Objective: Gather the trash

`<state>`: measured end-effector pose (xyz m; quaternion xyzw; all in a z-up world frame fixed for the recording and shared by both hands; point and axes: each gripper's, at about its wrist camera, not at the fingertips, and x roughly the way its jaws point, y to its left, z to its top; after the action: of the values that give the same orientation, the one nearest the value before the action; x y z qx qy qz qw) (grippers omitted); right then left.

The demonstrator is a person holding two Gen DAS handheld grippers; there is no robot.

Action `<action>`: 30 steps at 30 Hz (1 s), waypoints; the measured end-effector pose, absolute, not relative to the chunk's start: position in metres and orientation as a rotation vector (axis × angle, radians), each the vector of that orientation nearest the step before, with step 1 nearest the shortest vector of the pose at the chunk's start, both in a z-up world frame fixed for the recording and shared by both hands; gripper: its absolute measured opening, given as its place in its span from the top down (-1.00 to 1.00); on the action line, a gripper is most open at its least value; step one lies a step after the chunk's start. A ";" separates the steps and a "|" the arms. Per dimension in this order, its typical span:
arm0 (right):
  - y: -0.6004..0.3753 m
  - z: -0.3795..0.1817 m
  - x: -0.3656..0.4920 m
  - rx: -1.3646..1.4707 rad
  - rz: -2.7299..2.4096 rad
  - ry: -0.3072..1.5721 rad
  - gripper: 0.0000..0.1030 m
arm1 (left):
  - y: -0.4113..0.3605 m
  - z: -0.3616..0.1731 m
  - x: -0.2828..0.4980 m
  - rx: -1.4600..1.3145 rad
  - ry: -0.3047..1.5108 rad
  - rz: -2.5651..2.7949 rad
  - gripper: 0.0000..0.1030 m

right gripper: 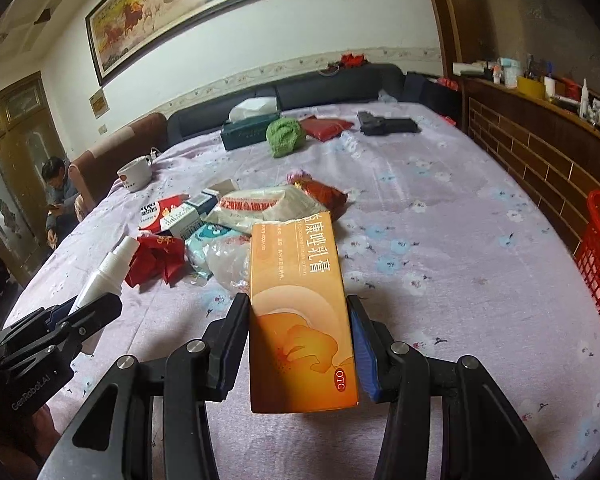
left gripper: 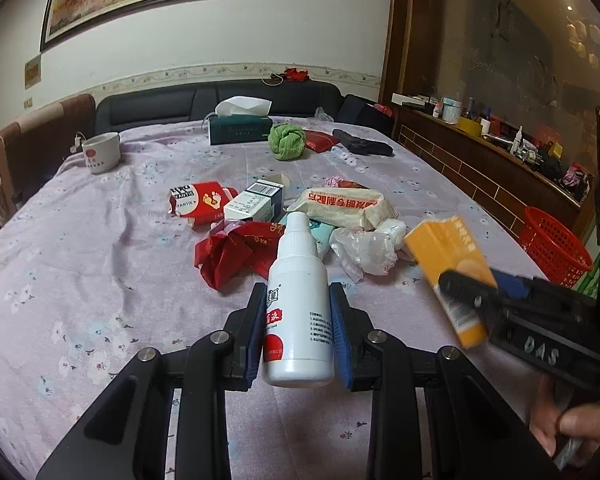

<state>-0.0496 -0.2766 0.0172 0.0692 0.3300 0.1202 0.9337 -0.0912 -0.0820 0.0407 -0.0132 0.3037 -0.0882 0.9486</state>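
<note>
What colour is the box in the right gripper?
Orange box, with a paler swirl design; clearest in the right wrist view.

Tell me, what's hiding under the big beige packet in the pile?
The beige packet lies on top of a light blue wrapper, whose edge shows. A crumpled clear plastic bag sits beside it. Anything further underneath is covered.

The left gripper [left gripper: 298, 332] points forward and downward, its jaws clamped on the sides of a white bottle [left gripper: 299, 304]. The right gripper [right gripper: 299, 344] is pitched down alike, its jaws pressed against an orange box [right gripper: 300, 308]. A hand [left gripper: 576, 424] grips the right gripper's handle.
</note>
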 end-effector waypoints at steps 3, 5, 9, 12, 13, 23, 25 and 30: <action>-0.272 0.019 -0.059 0.127 0.255 0.665 0.00 | -0.086 0.043 -0.094 -0.016 0.614 -0.175 0.44; -0.269 0.019 -0.064 0.133 0.276 0.673 0.00 | -0.089 0.044 -0.097 -0.009 0.612 -0.177 0.44; -0.268 0.022 -0.076 0.118 0.280 0.654 0.00 | -0.095 0.046 -0.102 0.008 0.604 -0.174 0.44; -0.275 0.025 -0.078 0.138 0.270 0.651 0.00 | -0.099 0.047 -0.105 0.018 0.601 -0.174 0.44; -0.277 0.026 -0.079 0.144 0.267 0.652 0.00 | -0.100 0.048 -0.105 0.021 0.600 -0.173 0.44; -0.283 0.034 -0.092 0.162 0.257 0.642 0.00 | -0.103 0.048 -0.111 0.040 0.594 -0.152 0.44; -0.283 0.035 -0.095 0.158 0.253 0.640 0.00 | -0.102 0.048 -0.112 0.042 0.593 -0.146 0.44; -0.285 0.037 -0.098 0.162 0.247 0.640 0.00 | -0.100 0.048 -0.114 0.049 0.589 -0.129 0.44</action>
<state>-0.0981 -0.2845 0.0372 0.0792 0.3133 0.1209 0.9386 -0.1144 -0.1004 0.0483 0.0239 0.2902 -0.0637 0.9545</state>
